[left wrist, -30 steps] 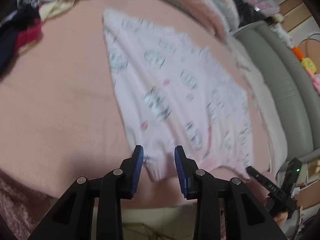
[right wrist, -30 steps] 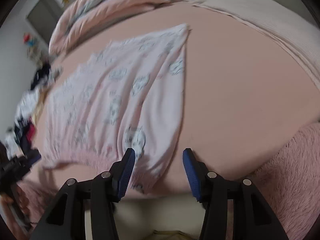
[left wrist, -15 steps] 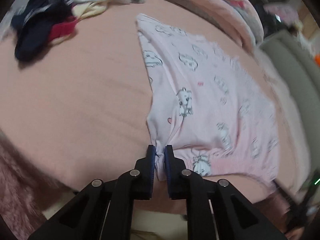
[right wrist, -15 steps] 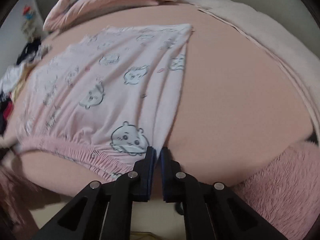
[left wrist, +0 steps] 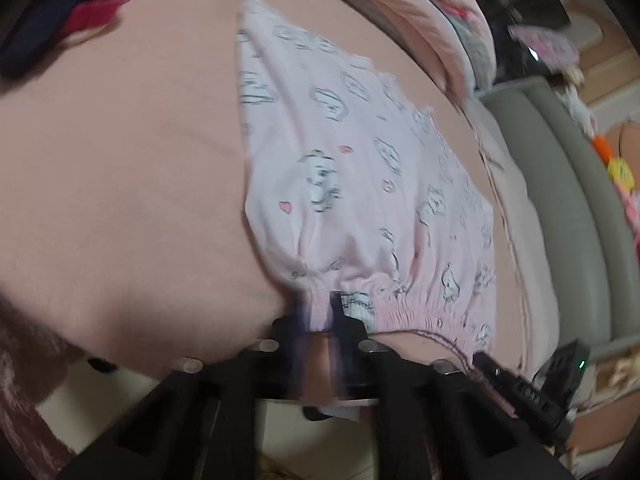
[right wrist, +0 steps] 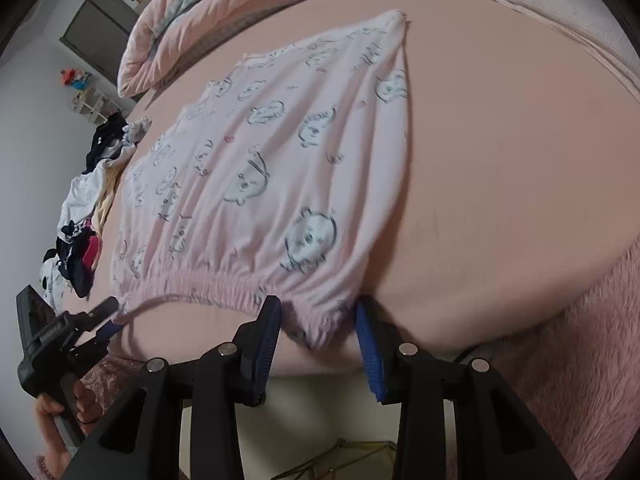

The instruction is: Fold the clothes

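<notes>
A pale pink garment (left wrist: pixel 360 184) printed with cartoon animals lies flat on the pink bed sheet (left wrist: pixel 120 160), its gathered elastic waistband toward me. My left gripper (left wrist: pixel 318 308) is closing on the waistband's left corner, and the cloth is pinched between its blurred fingers. In the right wrist view the same garment (right wrist: pixel 280 168) spreads away from me. My right gripper (right wrist: pixel 320 316) is opening, and the waistband's right corner sags loosely between its blue pads (right wrist: pixel 370 356). The left gripper (right wrist: pixel 104 312) also shows at the waistband's far end, held by a hand (right wrist: pixel 52 412).
A heap of dark, white and red clothes (right wrist: pixel 80 224) lies on the bed's left side. A rolled pink quilt (right wrist: pixel 208 12) sits at the far end. A fuzzy pink blanket (right wrist: pixel 580 360) covers the near edge. A grey padded frame (left wrist: pixel 560 184) borders the right.
Both grippers went from open over the waistband to pinching its corners. Since then the right jaws have parted again, while the left stays pinched on the cloth.
</notes>
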### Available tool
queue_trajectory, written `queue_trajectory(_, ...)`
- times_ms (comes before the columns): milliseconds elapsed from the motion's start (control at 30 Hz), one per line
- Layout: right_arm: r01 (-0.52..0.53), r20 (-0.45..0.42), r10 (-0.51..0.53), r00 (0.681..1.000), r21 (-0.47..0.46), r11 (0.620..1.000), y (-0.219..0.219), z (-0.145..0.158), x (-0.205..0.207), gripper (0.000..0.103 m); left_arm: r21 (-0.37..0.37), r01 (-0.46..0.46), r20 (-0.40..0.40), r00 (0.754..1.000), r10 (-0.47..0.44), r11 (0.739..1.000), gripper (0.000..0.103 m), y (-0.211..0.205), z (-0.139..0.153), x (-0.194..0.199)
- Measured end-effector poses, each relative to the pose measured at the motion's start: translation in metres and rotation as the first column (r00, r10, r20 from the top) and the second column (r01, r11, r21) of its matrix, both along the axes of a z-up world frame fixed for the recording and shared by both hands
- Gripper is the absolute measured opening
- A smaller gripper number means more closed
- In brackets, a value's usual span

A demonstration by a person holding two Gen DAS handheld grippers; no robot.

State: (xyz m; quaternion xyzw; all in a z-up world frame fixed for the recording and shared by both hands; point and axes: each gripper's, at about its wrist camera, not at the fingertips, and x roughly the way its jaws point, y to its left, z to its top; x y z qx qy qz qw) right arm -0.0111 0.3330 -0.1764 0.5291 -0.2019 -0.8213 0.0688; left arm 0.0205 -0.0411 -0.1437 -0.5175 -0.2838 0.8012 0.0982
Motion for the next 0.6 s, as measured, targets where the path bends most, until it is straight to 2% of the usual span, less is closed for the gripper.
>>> queue_trajectory(33, -0.003, -0.009, 0.003, 1.0, 0.005, 1.0, -0.001, 0.001, -0.004, 0.014, 0.008, -0.005, -0.015, 1.0, 0.005, 1.0, 0.007, -0.001, 0.007, 0.004)
queue_trajectory(67, 0.003, -0.029, -0.002, 1.0, 0.021, 1.0, -0.001, 0.006, 0.006, 0.01, 0.014, -0.011, -0.03, 0.999, 0.012, 1.0, 0.007, -0.002, 0.013, 0.008)
queue_trajectory(167, 0.017, -0.101, -0.008, 0.995, 0.083, 0.996, -0.003, 0.026, 0.032, 0.009, 0.007, -0.022, -0.035, 0.999, 0.023, 1.0, 0.007, -0.004, 0.026, 0.014)
queue_trajectory(233, 0.001, -0.062, 0.01, 0.998, 0.168, 0.986, -0.01, 0.022, 0.032, 0.009, -0.083, 0.038, 0.083, 0.996, -0.031, 0.996, 0.011, 0.006, 0.001, 0.006)
queue_trajectory(267, 0.002, -0.032, 0.003, 0.999, 0.168, 0.986, -0.01, 0.016, 0.027, 0.01, -0.093, 0.063, 0.134, 0.99, -0.05, 0.994, 0.011, 0.011, -0.015, 0.001)
queue_trajectory(333, 0.01, 0.03, -0.015, 0.999, 0.155, 0.988, -0.007, 0.005, 0.017, 0.01, -0.024, 0.012, 0.14, 0.99, -0.008, 1.0, 0.012, 0.004, -0.012, -0.001)
queue_trajectory(367, 0.006, 0.035, -0.011, 0.999, 0.147, 0.989, -0.006, 0.008, 0.015, 0.015, -0.031, 0.024, 0.146, 0.989, -0.019, 0.999, 0.013, 0.004, -0.005, -0.002)
queue_trajectory(433, 0.017, 0.025, -0.021, 0.999, 0.147, 0.989, -0.003, 0.013, 0.02, 0.019, -0.109, 0.017, 0.111, 0.994, -0.005, 0.994, 0.018, 0.003, 0.008, 0.001)
queue_trajectory(533, 0.117, -0.061, -0.11, 0.992, 0.141, 0.983, 0.012, 0.031, 0.031, 0.02, -0.121, 0.013, 0.035, 0.999, -0.009, 0.993, 0.019, 0.006, 0.022, 0.0)
queue_trajectory(600, 0.159, -0.165, -0.13, 0.978, 0.176, 0.972, 0.014, 0.048, 0.033, 0.02, -0.138, 0.109, -0.001, 0.994, -0.11, 0.984, 0.019, 0.024, 0.029, -0.011)
